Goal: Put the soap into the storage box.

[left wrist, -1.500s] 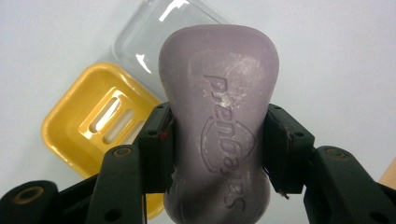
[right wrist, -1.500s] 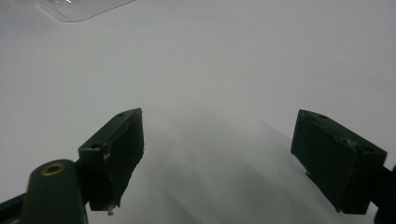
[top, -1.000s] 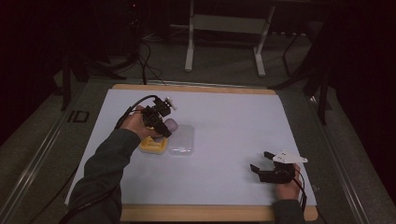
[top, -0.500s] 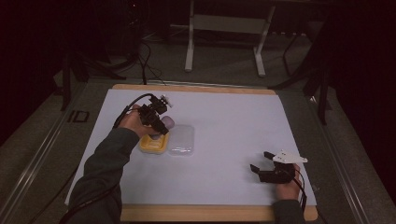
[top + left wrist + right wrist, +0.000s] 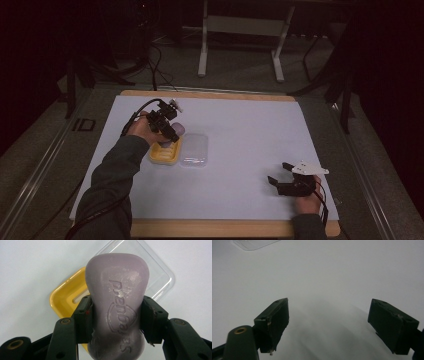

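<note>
Left tool (image 5: 117,315) clenched on pale purple embossed soap bar (image 5: 117,302), held above yellow plastic soap dish (image 5: 65,300). Clear plastic lid (image 5: 194,149) lies just beside dish on white surface (image 5: 250,130). Right tool (image 5: 281,173) released, jaws wide apart, nothing between, low over surface near front right.

High view overhead facing forward, gripper views close (sharing the clear lid (image 5: 194,150)).

A dim lab: white-covered table (image 5: 240,135), trailing floor cables (image 5: 155,57), metal stand legs (image 5: 202,45).
</note>
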`<state>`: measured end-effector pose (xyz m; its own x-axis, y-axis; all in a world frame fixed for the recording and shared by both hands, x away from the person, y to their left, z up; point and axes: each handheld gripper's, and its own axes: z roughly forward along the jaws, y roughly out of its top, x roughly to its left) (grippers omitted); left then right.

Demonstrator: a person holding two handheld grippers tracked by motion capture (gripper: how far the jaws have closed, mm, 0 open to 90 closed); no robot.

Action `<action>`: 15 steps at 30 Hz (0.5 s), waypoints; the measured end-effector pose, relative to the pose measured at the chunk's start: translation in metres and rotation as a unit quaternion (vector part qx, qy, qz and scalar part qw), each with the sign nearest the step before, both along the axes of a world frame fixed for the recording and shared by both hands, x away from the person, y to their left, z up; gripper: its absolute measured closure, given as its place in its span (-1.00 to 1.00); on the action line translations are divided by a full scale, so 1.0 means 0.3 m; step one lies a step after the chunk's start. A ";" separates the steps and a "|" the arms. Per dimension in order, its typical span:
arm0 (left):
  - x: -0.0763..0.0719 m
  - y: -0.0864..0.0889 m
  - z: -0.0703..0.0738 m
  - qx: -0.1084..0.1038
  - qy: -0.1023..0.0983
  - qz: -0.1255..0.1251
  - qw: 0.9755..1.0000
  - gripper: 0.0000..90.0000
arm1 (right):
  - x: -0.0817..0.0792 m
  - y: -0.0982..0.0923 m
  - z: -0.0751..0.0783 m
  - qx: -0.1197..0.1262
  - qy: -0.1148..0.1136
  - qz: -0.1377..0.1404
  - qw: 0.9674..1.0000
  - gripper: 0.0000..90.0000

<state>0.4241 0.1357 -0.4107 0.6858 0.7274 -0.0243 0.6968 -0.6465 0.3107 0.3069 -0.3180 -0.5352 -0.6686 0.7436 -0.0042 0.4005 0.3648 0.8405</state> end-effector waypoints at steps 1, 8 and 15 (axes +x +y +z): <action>0.002 0.002 -0.002 -0.001 0.001 0.001 1.000 0.11 | 0.000 0.000 0.000 0.000 0.000 0.000 1.000 -0.62; 0.006 0.003 -0.016 0.001 0.002 0.012 1.000 0.12 | 0.000 0.001 0.000 -0.001 0.000 0.000 1.000 -0.63; 0.010 0.006 -0.021 0.005 0.001 0.019 1.000 0.12 | 0.000 0.001 0.000 -0.001 0.000 0.001 1.000 -0.63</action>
<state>0.4271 0.1374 -0.4169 0.6583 0.7526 -0.0191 0.7211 -0.6231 0.3030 0.3069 -0.3177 -0.5353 -0.6694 0.7428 -0.0058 0.4004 0.3674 0.8395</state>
